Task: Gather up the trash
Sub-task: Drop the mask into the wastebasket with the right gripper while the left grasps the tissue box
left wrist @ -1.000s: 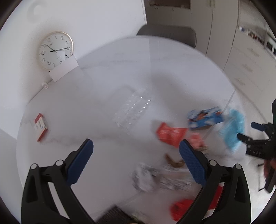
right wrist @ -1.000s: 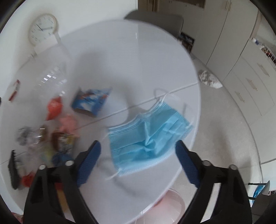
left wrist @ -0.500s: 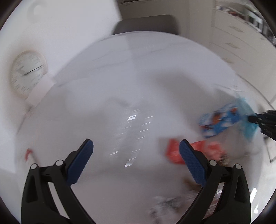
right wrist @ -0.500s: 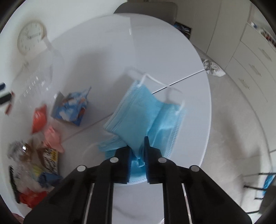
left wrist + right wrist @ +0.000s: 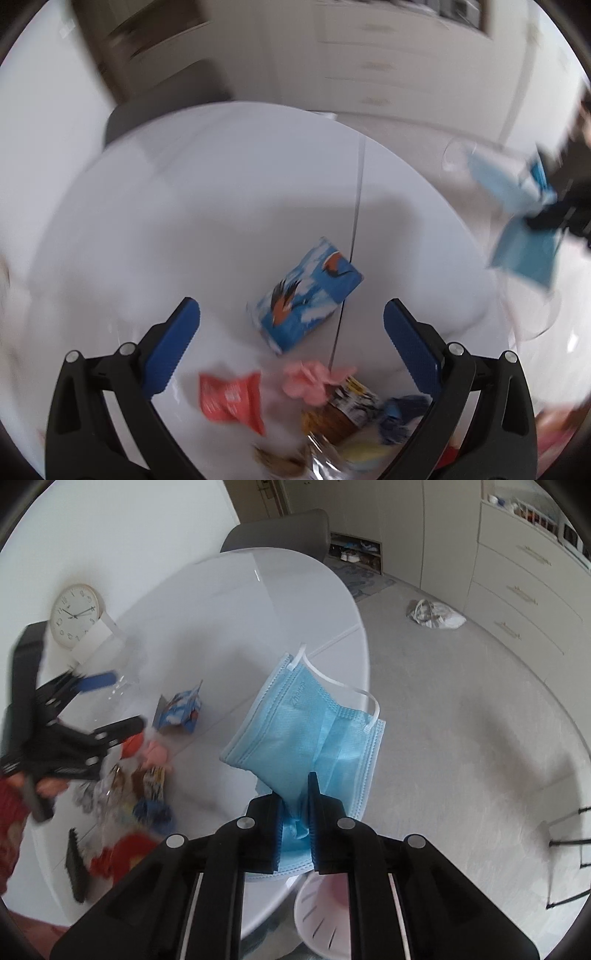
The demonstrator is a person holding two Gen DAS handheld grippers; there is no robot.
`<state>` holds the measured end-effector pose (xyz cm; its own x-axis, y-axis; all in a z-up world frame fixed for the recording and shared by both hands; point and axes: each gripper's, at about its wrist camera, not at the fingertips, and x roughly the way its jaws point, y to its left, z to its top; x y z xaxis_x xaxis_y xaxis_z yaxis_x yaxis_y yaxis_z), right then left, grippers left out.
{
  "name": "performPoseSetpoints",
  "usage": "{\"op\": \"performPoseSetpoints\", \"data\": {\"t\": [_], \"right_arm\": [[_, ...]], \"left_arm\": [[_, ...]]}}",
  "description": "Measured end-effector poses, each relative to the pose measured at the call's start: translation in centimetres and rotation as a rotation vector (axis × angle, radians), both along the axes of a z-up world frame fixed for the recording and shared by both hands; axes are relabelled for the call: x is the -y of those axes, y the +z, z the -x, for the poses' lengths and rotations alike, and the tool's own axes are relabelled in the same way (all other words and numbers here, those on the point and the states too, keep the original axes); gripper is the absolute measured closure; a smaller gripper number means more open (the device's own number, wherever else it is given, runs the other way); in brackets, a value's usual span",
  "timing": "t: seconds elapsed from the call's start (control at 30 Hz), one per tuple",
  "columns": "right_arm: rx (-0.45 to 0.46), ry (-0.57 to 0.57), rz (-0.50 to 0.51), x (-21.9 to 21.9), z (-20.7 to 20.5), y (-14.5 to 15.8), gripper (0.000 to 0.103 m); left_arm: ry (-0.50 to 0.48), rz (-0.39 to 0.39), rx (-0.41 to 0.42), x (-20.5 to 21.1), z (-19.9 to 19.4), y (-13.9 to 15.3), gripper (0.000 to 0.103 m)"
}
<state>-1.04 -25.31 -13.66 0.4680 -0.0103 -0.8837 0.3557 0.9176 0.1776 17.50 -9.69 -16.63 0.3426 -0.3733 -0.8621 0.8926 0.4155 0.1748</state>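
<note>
Right wrist view, nearest first: right tongs (image 5: 295,814) clenched on a blue face mask (image 5: 306,734), pinched at its lower bunched edge. The mask hangs free, lifted off the bench (image 5: 229,590), with its white ear loop (image 5: 343,685) standing up at frame centre. Directly below the tongs, at the bottom edge of frame, sits a white slotted bin (image 5: 325,912), partly hidden by the tong arms.

Left wrist view: left tongs (image 5: 291,350) released, jaws spread wide and holding nothing, hovering over the litter pile. Low in frame, blurred: a red wrapper (image 5: 231,400), a pink scrap (image 5: 308,378) and a brown snack packet (image 5: 343,410). Just beyond, between the jaw tips, a blue carton (image 5: 306,295) lies on its side beside the bench seam. At far right of this frame the mask shows again, off the bench edge.

Far: a wall clock (image 5: 75,616) at upper left of the right view and a grey chair (image 5: 280,531) behind the bench.

Step in hand, as I judge it: carrying the mask to the bin. Next move calls for bringing the right tongs over the bin mouth and releasing; the ear loop may snag on a jaw. The left tongs look lined up for the carton.
</note>
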Motion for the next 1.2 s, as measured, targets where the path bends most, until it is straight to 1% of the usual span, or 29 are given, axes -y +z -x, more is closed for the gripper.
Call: {"op": "performPoseSetpoints", "data": {"t": [0.07,0.13,0.27,0.33,0.37,0.4,0.43,0.47,0.5,0.6,0.63,0.73,0.77,0.8,0.83,0.87,0.9,0.93,0.97,1.0,1.1,1.17,1.2], "right_arm": [[-0.009,0.005,-0.003,0.1,1.5,0.3,0.091],[-0.019,0.008,0.011,0.1,3.1,0.4,0.091],[-0.027,-0.018,-0.008,0.4,5.9,-0.3,0.09],[-0.046,-0.045,-0.013,0.2,7.5,-1.5,0.09],[-0.054,-0.057,-0.019,0.3,8.0,-2.0,0.089],[-0.067,-0.08,-0.038,0.4,8.8,-3.1,0.088],[-0.082,-0.108,-0.06,0.6,9.6,-4.5,0.088],[-0.093,-0.124,-0.071,0.7,10.3,-5.5,0.088],[-0.114,-0.15,-0.091,0.9,10.9,-7.3,0.088],[-0.159,-0.218,-0.148,1.5,11.9,-12.4,0.087],[-0.175,-0.241,-0.167,1.8,12.1,-14.2,0.087],[-0.227,-0.32,-0.234,2.8,12.4,-21.0,0.087],[-0.242,-0.336,-0.245,2.9,12.4,-22.4,0.086],[-0.262,-0.36,-0.263,3.1,12.4,-24.5,0.084],[-0.273,-0.374,-0.278,3.2,12.4,-26.0,0.083],[-0.283,-0.385,-0.285,3.3,12.5,-27.0,0.08],[-0.297,-0.399,-0.29,3.4,12.5,-28.3,0.07],[-0.306,-0.406,-0.292,3.4,12.6,-28.8,0.063],[-0.329,-0.43,-0.286,3.5,12.8,-29.5,0.046],[-0.34,-0.446,-0.284,3.6,13.0,-29.6,0.034],[-0.332,-0.478,-0.295,3.8,14.3,-29.3,0.023],[-0.327,-0.479,-0.272,4.0,15.3,-27.9,0.019],[-0.329,-0.478,-0.258,4.1,15.7,-27.3,0.019]], "left_arm": [[-0.108,-0.054,0.018,1.7,0.4,-1.3,0.008],[-0.201,-0.116,0.016,3.1,0.1,-2.9,0.008],[-0.309,-0.233,0.04,5.0,-0.7,-5.9,0.008],[-0.338,-0.258,0.039,5.4,-0.7,-6.7,0.015],[-0.343,-0.253,0.025,5.6,-0.9,-6.8,0.019],[-0.337,-0.243,0.01,5.8,-1.0,-6.6,0.031],[-0.333,-0.241,-0.019,6.0,-1.5,-6.6,0.035],[-0.318,-0.235,-0.049,6.2,-1.8,-6.4,0.046],[-0.304,-0.23,-0.058,6.4,-2.1,-6.4,0.051],[-0.274,-0.212,-0.059,6.2,-2.5,-6.5,0.053],[-0.273,-0.207,-0.058,5.5,-2.5,-6.4,0.053],[-0.266,-0.178,-0.045,4.6,-1.6,-5.7,0.054],[-0.264,-0.168,-0.046,3.0,-1.9,-5.7,0.054],[-0.26,-0.155,-0.044,2.9,-1.7,-5.3,0.054],[-0.257,-0.147,-0.044,2.5,-1.3,-4.9,0.054],[-0.253,-0.137,-0.041,2.5,-0.9,-4.3,0.054],[-0.248,-0.129,-0.036,1.9,-0.8,-3.6,0.054],[-0.24,-0.115,-0.03,1.9,-0.3,-2.8,0.054],[-0.234,-0.102,-0.032,1.3,-0.5,-1.9,0.054],[-0.226,-0.089,-0.032,1.4,0.0,-1.2,0.054],[-0.225,-0.033,-0.03,1.7,1.8,0.9,0.054],[-0.224,0.003,-0.03,2.1,3.2,2.1,0.054],[-0.216,0.018,-0.032,2.5,4.1,2.9,0.054]]}}
